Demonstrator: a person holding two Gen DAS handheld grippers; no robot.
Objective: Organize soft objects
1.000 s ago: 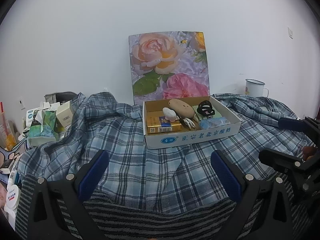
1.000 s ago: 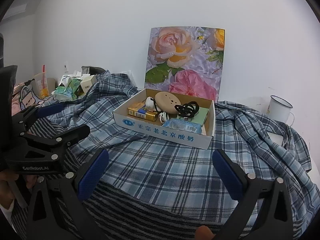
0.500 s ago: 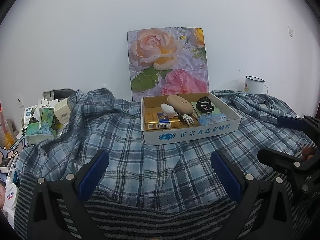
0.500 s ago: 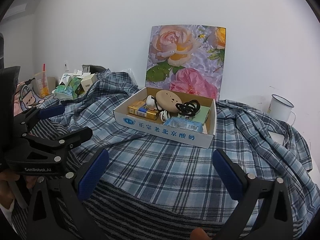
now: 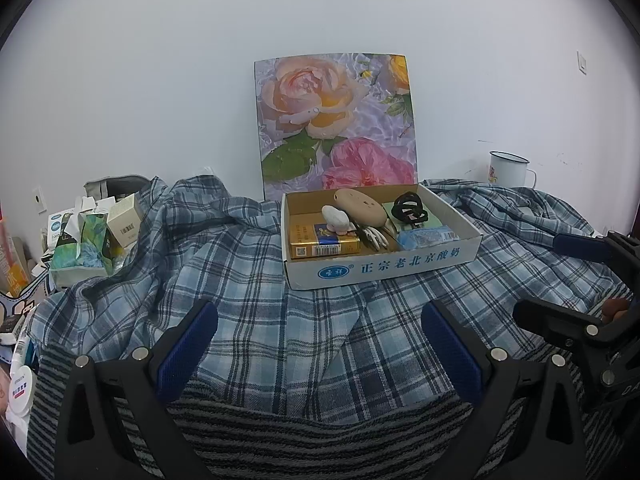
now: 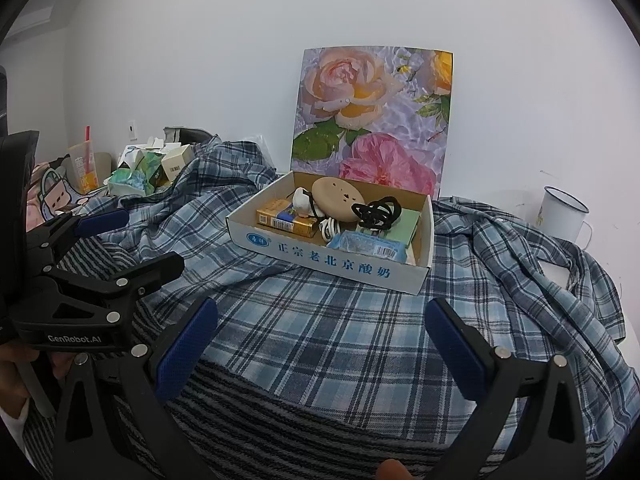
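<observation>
Both views drift a touch lower over the last second, the box [image 5: 380, 236] sitting slightly higher in view now, and nothing on the cloth has shifted. Left tool [image 5: 320, 344] hangs wide, gripping nothing; right tool [image 6: 320, 344] is just as wide and bare. Plaid shirt [image 5: 248, 280] lies rumpled and spread over the striped towel [image 5: 312, 436], with the box resting on top of it. By my reading, that box would block any folding.

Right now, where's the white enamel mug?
The white enamel mug stands at the far right in both wrist views, against the wall, just beyond the plaid shirt and to the right of the cardboard box.
</observation>
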